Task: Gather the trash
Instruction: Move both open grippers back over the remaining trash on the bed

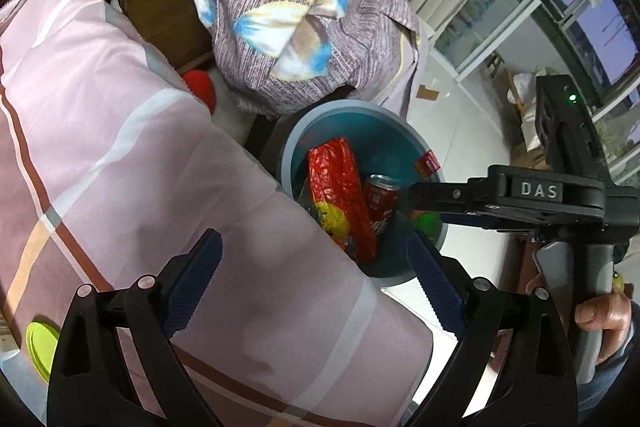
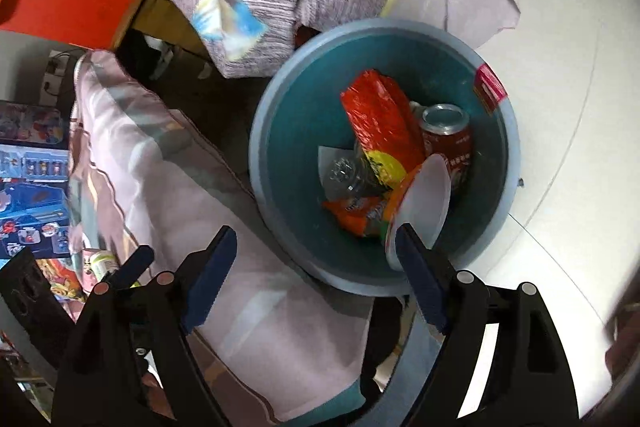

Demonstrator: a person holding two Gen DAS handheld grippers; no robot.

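Right gripper (image 2: 316, 263) fingers spread, cup (image 2: 420, 199) half hidden, bin (image 2: 280, 115) rim cut off.

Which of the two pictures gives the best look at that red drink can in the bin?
The right wrist view: the red aluminium drink can shows its silver top and side, inside the blue-green round plastic bin. The left wrist view shows it smaller, partly behind the red foil snack bag.

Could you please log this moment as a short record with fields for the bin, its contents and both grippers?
bin: round blue-green trash bin on the pale floor, beside the pink striped bedding
contents: red snack bag, red soda can, clear plastic bottle, paper cup
right gripper: open, above the bin's near rim, cup by one finger
left gripper: open, empty, over the bedding's edge
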